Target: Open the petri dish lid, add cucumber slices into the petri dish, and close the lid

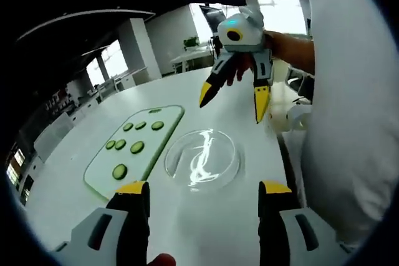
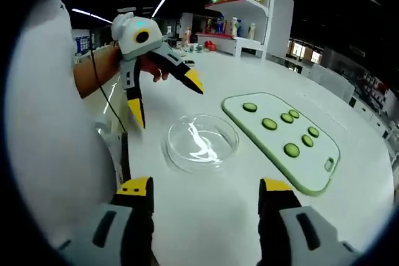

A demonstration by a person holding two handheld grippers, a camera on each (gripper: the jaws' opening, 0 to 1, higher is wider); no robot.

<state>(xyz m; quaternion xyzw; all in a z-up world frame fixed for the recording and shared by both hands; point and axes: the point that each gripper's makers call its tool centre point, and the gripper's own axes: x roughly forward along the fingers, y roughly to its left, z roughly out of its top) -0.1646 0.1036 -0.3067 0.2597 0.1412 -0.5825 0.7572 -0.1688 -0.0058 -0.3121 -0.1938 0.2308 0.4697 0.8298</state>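
Note:
A clear round petri dish point(image 1: 202, 159) point(image 2: 201, 141) lies flat on the white table point(image 1: 206, 222) point(image 2: 206, 216); I cannot tell its lid from its base. Beside it a pale green board point(image 1: 134, 166) point(image 2: 312, 160) carries several cucumber slices point(image 1: 137, 147) point(image 2: 291, 149). My left gripper point(image 1: 204, 188) point(image 2: 165, 98) is open and empty, a little short of the dish. My right gripper point(image 2: 206, 185) point(image 1: 234, 99) is also open and empty, facing it from the dish's other side. Both hover above the table.
A person's white clothing point(image 1: 349, 110) point(image 2: 43, 123) stands close at the table's edge, and hands point(image 1: 293, 48) point(image 2: 100, 66) hold the grippers. White shelves with goods point(image 2: 246, 4) and other tables point(image 1: 193, 57) stand farther back.

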